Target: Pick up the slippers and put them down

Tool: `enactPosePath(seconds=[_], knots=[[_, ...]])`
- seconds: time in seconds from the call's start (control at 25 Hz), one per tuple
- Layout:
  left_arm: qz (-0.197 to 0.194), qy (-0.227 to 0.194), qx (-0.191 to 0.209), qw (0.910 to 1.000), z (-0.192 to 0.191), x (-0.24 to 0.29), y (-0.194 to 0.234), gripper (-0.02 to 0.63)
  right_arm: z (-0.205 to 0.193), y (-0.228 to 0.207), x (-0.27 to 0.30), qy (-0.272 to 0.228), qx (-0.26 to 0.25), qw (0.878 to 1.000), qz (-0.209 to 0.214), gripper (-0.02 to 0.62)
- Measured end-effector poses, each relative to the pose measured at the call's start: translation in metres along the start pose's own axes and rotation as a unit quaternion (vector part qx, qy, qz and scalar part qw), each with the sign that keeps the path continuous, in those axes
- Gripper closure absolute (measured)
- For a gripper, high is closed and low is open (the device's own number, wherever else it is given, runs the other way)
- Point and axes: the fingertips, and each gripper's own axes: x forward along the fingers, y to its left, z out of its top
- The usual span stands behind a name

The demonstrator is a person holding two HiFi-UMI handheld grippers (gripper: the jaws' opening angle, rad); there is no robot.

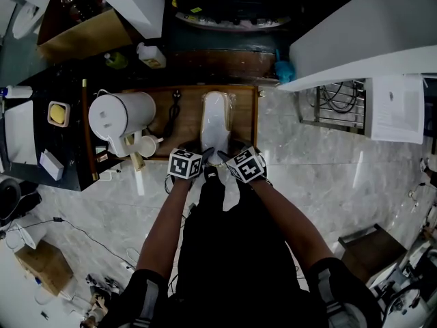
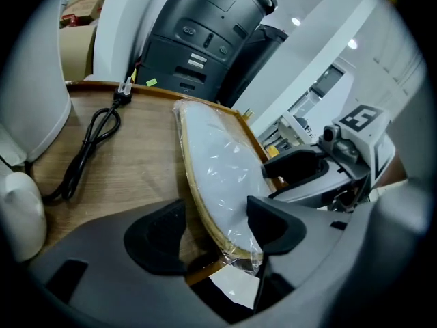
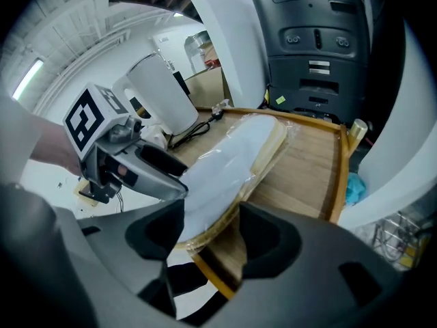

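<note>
Two grippers have closed in on the same spot: the near end of the slippers (image 1: 216, 118), which lie in clear wrap on the wooden desk (image 1: 191, 118), to the right of a white kettle (image 1: 123, 115) and its black cable (image 1: 174, 111). The bundle's long axis runs straight away from the person, so only its short near end, close to the desk's front rim, faces the jaws. The left gripper (image 1: 207, 156) sits at that end's left corner and the right gripper (image 1: 222, 158) at its right corner. Neither hand is the nearer.

In the left gripper view the left gripper (image 2: 215, 227) has its jaws spread wide. The end of the slippers (image 2: 218, 169) lies between them, clear of the left pad and under or just against the right one. In the right gripper view the right gripper (image 3: 213, 232) also has its jaws apart and straddles the tan edge of the slippers (image 3: 225, 162). One pad is over the white top and the other over bare desk (image 3: 307, 162). Nothing looks pinched. To my eye a grip from here would mean squeezing across the thin stacked edge.

From above, the marker cubes and jaws cover the near end completely. Whether either pad actually rests on the wrap is hard to say. The bundle is probably a pair laid together, though I can't separate two slippers through the wrap.
</note>
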Motion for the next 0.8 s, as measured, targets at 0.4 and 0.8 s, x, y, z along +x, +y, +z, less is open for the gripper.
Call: enactPosePath(seconds=[0.4, 0.8], knots=[[0.018, -0.041, 0.006, 0.9990, 0.013, -0.025, 0.000, 0.322, 0.009, -0.001, -0.020, -0.027, -0.006, 0.999, -0.016, 0.337], [-0.001, -0.116, 0.005, 0.9933, 0.026, -0.066, -0.036, 0.324, 0.005, 0.019, -0.053, -0.046, -0.031, 0.998, -0.002, 0.399]])
